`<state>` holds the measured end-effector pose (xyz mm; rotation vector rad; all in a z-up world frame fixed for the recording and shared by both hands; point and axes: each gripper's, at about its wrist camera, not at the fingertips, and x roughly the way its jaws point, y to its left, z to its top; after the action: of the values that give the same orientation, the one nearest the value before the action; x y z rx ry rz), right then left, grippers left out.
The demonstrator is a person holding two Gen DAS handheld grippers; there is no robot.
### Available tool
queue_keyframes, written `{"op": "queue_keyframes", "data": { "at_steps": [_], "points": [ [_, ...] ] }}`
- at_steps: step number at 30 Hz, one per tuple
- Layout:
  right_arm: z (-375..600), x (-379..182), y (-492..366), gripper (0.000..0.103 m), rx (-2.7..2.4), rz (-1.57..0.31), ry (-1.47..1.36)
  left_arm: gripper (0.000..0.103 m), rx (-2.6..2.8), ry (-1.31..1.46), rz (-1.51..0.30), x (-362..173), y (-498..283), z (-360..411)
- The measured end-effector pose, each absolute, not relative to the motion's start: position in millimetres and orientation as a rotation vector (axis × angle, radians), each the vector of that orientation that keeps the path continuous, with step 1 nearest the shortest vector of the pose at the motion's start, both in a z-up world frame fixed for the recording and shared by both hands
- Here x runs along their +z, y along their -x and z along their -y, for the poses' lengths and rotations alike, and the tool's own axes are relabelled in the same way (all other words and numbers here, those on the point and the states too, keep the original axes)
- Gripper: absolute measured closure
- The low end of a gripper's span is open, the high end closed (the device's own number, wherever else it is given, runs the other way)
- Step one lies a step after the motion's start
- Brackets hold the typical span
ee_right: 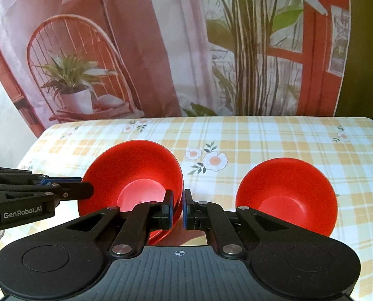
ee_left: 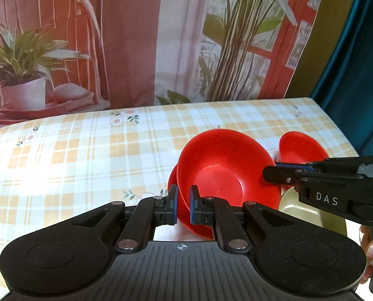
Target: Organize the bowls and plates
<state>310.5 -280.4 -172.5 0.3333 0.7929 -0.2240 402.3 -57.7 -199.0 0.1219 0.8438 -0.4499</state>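
— Jaws first: how are they being kept on each side?

— On the left gripper [ee_left: 183,207] they are being kept narrow, with the rim of a red bowl [ee_left: 224,175] pinched between the blue pads [ee_left: 192,208]. On the right gripper [ee_right: 177,209] they are likewise being kept narrow, and the rim of what appears to be the same red bowl [ee_right: 133,175] is being clamped at its other side.

— So the bowl is being gripped from both sides?

— That is how it is being shown. In the left wrist view the right gripper [ee_left: 274,173] is being seen reaching in from the right edge to the bowl's rim; in the right wrist view the left gripper [ee_right: 86,188] is being seen coming in from the left edge to the opposite rim. The bowl is being held tilted, its opening facing the cameras.

— Is anything being carried beneath it?

— A second red rim is being glimpsed just behind the held one in both views; whether it is nested or merely close cannot be told.

— And the remaining dishes?

— Another red bowl [ee_right: 286,195] is being seen to the right, over the checked tablecloth [ee_right: 261,138]; it is being shown in the left wrist view too [ee_left: 300,148]. A pale yellow-green dish [ee_left: 309,213] is being partly hidden under the right gripper. A printed backdrop [ee_left: 136,37] is being hung behind the table.
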Motion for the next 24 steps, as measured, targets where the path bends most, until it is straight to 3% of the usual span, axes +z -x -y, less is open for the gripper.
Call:
{"op": "queue_keyframes", "data": {
  "at_steps": [24],
  "points": [
    [283.8, -172.1, -306.9, 0.092, -0.215, -0.800, -0.256, 0.091, -0.417, -0.135, -0.828, -200.8, -406.3, 57.4]
  ]
}}
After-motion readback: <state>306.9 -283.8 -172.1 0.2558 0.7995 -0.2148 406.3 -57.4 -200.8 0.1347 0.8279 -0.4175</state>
